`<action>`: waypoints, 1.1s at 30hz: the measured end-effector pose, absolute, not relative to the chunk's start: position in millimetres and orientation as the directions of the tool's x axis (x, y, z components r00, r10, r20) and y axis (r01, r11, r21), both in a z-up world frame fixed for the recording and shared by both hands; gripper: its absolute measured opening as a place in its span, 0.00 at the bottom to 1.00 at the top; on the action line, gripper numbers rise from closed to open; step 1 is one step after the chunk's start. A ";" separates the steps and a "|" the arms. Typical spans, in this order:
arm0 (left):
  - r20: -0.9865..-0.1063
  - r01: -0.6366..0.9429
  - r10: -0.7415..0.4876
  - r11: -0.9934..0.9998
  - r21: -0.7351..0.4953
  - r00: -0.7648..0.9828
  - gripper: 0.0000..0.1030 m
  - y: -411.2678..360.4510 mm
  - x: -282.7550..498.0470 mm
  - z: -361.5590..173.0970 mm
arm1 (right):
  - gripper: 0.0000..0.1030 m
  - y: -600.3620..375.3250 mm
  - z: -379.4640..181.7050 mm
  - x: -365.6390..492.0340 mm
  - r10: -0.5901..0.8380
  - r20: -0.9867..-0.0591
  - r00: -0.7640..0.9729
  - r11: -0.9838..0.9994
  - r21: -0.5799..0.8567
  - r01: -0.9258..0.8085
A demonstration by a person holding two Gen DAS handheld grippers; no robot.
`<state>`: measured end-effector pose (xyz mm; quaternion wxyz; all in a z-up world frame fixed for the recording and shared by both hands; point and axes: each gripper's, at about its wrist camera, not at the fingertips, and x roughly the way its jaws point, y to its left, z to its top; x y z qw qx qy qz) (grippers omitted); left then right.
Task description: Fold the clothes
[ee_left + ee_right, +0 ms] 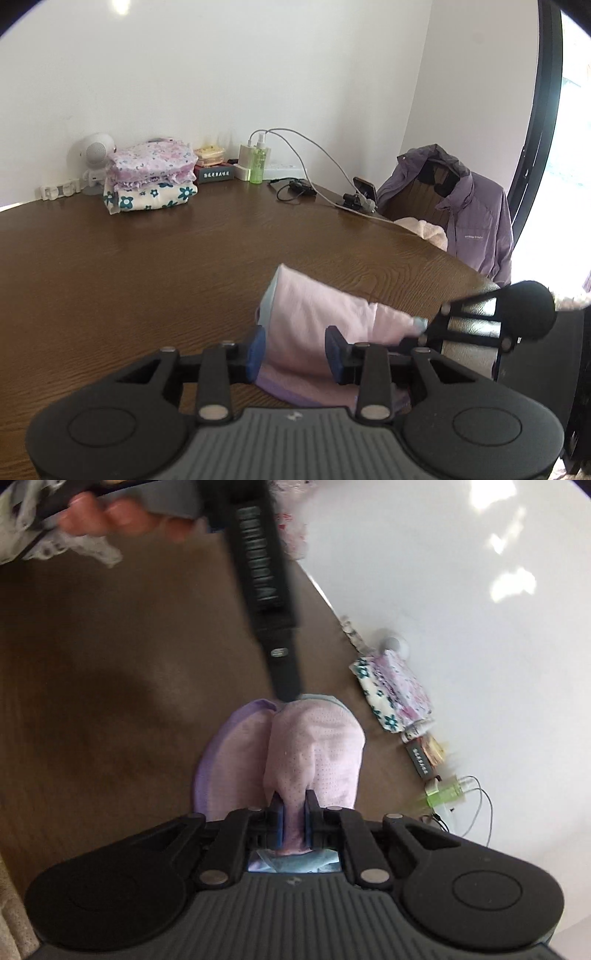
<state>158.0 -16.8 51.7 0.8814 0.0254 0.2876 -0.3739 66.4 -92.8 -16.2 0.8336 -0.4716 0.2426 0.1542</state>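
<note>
My right gripper (294,821) pinched tight on pink garment (314,753), part-folded on wooden table (147,258) near front edge; my left gripper (295,350) half open, cloth between pads, unpinched. Carry fold over level, align edges, avoid bunching
</note>
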 end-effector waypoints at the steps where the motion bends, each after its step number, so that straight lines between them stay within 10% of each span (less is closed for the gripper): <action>1: -0.520 0.672 -0.646 0.720 -0.173 0.559 0.37 -20.3 159.7 53.7 | 0.12 -90.2 -20.2 64.6 0.040 -0.563 0.826 0.507 -0.700 -0.502; 12: -0.643 0.655 -0.548 0.750 -0.096 0.534 0.24 -53.8 179.5 12.1 | 0.33 -168.2 42.4 70.5 0.269 -0.600 0.754 0.890 -0.145 -0.433; 27: -0.679 0.604 -0.495 0.791 -0.095 0.542 0.25 -52.4 123.2 16.5 | 0.41 -203.0 21.9 103.9 0.354 -0.642 0.680 0.827 -0.125 -0.548; 33: -0.563 0.558 -0.571 0.800 -0.220 0.597 0.65 -21.2 120.2 55.8 | 0.75 -267.4 35.3 102.2 0.457 -0.591 0.664 0.888 0.344 -0.304</action>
